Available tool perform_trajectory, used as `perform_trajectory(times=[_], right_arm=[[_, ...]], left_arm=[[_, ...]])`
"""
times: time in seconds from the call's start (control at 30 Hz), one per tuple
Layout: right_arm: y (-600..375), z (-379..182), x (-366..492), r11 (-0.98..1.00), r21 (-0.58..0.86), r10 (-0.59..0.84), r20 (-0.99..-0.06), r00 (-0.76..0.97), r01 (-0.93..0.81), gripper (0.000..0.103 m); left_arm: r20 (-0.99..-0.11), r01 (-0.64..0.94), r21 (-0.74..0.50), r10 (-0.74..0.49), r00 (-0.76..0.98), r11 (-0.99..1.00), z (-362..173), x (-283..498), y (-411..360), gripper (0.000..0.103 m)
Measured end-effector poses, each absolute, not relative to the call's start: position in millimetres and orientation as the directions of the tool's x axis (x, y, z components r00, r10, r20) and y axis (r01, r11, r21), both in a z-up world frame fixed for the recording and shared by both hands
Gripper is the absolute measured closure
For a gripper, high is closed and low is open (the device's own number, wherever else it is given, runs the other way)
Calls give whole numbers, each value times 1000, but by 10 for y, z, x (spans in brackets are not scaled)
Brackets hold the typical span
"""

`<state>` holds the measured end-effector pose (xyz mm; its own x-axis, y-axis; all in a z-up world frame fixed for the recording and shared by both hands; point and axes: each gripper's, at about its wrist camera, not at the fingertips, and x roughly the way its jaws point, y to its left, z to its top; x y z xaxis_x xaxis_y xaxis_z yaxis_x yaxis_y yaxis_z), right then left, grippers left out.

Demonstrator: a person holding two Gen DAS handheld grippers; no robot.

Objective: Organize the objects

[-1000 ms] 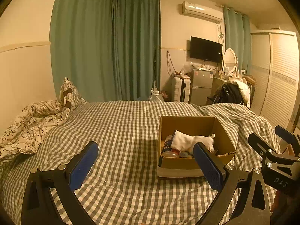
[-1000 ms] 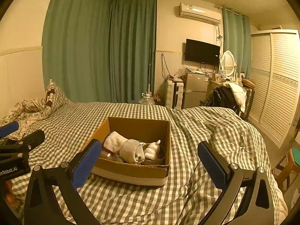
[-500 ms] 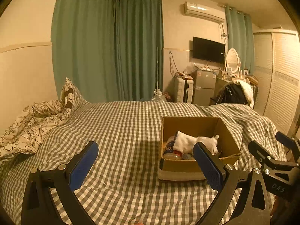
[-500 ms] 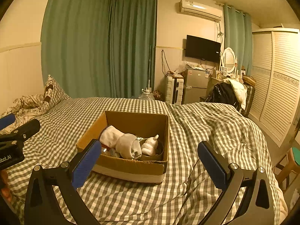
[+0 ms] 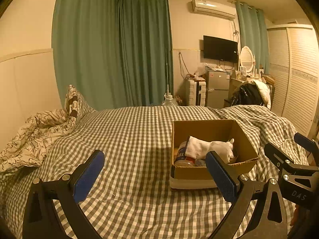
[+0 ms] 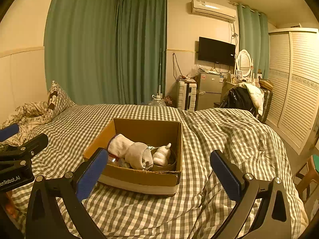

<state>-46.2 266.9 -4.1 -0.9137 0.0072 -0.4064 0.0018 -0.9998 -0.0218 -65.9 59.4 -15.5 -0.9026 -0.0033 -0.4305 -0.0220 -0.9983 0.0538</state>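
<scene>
Cardboard box [image 6: 139, 177] holding a white sock [image 6: 129, 151] sits on the bed [image 6: 219, 135] ahead of the spread-wide, empty left gripper [image 5: 155, 176] and right gripper [image 6: 159, 176].

1. The cardboard box [image 6: 139, 177] sits on the bed [image 6: 229, 131].
2. In the box: a sock [image 6: 129, 151], with a small figurine [image 6: 162, 155] to its right.
3. Behind the box, past the bed: a fridge [image 6: 209, 91].
4. Left of the box: pillows [image 6: 57, 99].

Home bedroom: checked bed [image 5: 129, 139], wardrobe [image 6: 299, 83], curtains [image 5: 111, 55].
</scene>
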Motion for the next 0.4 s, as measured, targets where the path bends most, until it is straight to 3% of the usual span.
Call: perform_trajectory(times=[0.4], right_arm=[[2708, -4, -457, -1000, -15, 7, -404, -915, -1, 0]], left_arm=[[-443, -50, 40, 28, -896, -998, -139, -663, 628, 0]])
